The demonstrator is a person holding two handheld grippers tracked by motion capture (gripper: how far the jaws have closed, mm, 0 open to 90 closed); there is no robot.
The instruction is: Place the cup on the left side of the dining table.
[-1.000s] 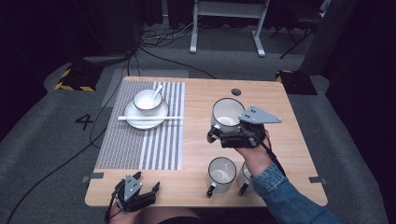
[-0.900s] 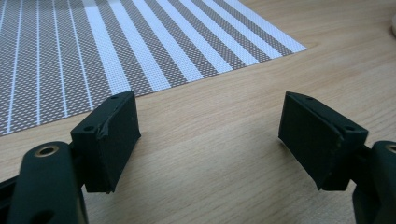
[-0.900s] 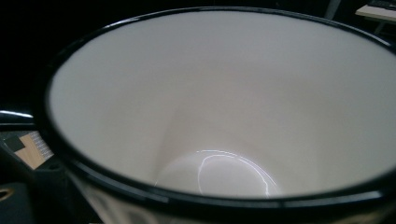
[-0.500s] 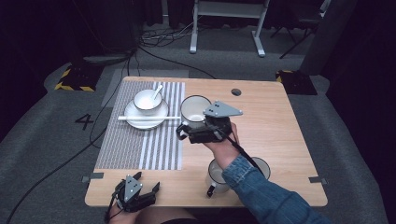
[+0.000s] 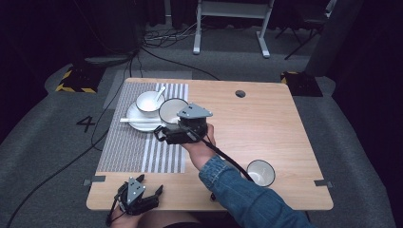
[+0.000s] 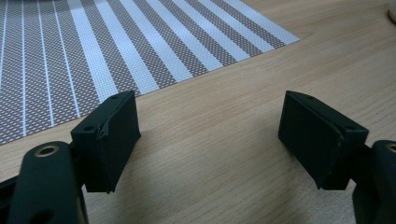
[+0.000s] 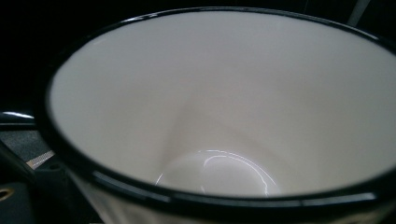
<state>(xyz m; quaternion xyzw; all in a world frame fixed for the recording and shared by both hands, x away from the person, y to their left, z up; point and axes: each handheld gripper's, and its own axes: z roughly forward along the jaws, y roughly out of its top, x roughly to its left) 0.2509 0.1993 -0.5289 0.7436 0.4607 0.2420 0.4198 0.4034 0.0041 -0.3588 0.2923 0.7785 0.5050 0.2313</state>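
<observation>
My right gripper (image 5: pixel 167 128) is shut on a white mug with a dark rim (image 5: pixel 173 110). It holds the mug above the right edge of the striped placemat (image 5: pixel 128 147), close beside the white plate (image 5: pixel 142 124). In the right gripper view the mug's pale inside (image 7: pixel 224 116) is seen from very near, tilted toward the camera. On the plate stands a white bowl (image 5: pixel 147 102) with a spoon (image 5: pixel 159 92) in it. My left gripper (image 5: pixel 138 197) rests open at the table's front left, its jaws wide apart over bare wood (image 6: pixel 208 135) just off the placemat's corner (image 6: pixel 140 51).
A second white mug (image 5: pixel 260 172) stands on the wooden table (image 5: pixel 266 123) at the front right, beside the denim sleeve (image 5: pixel 237 190). A white stick-like utensil (image 5: pixel 127 120) lies across the plate's front. A round cable hole (image 5: pixel 240 93) is at the back.
My right gripper has carried the mug leftwards from the right half of the table to the placemat's edge by the plate. The left gripper has stayed put.
</observation>
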